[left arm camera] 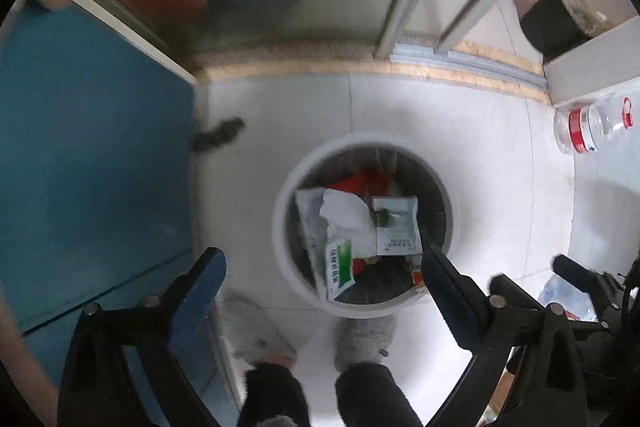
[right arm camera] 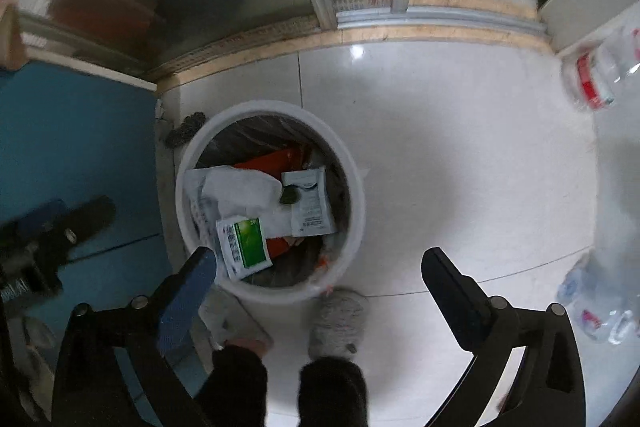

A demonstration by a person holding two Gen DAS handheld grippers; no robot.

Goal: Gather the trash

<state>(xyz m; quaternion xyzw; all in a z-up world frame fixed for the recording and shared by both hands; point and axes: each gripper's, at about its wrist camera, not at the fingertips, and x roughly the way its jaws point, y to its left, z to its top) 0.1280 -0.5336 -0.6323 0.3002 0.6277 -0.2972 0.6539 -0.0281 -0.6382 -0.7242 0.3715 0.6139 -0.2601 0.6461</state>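
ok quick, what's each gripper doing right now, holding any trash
left gripper: open, nothing between the fingers, above the white bin.
right gripper: open, holding nothing.

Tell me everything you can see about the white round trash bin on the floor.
The trash bin is a round white container, plastic by its look, standing upright on pale floor tiles beside a blue surface. It has no lid on and a dark liner inside. It holds white packets, one with a green label, and something orange-red. A grey slipper lies against its near rim.

Both the left gripper [left arm camera: 324,267] and right gripper [right arm camera: 320,267] point straight down, fingers spread wide, holding nothing.
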